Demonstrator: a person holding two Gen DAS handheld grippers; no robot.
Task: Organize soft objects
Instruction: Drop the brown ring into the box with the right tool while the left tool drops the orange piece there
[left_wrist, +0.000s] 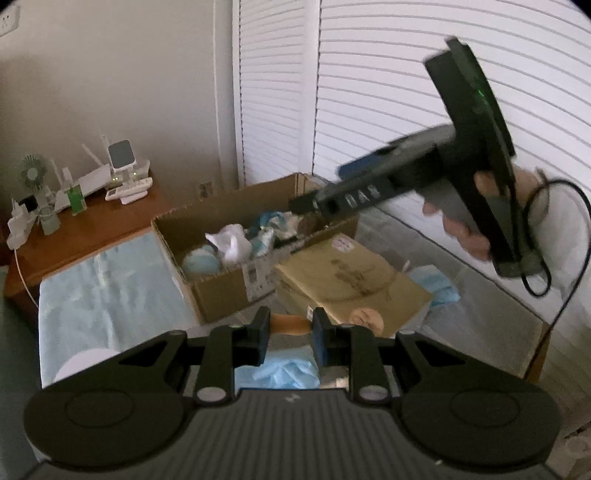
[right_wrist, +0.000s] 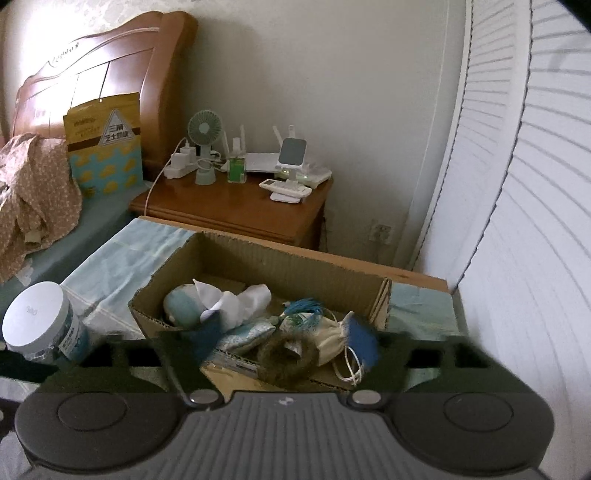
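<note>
Item: left gripper (left_wrist: 289, 341), jaws pinching a tan soft object (left_wrist: 290, 325), possibly a toy. Cardboard box (right_wrist: 280, 266) of soft objects (right_wrist: 236, 306) is lying beyond. Right gripper (right_wrist: 275, 347), jaws spread and blurred, is hovering over the box, gripping nothing.

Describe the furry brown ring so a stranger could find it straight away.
Start at the open cardboard box on the pale blue cloth, in front of the wooden nightstand. Look at its near edge, right of the middle, beside the cream drawstring pouch. The furry brown ring is the only dark, fuzzy, doughnut-shaped thing among pale fabrics.
</note>
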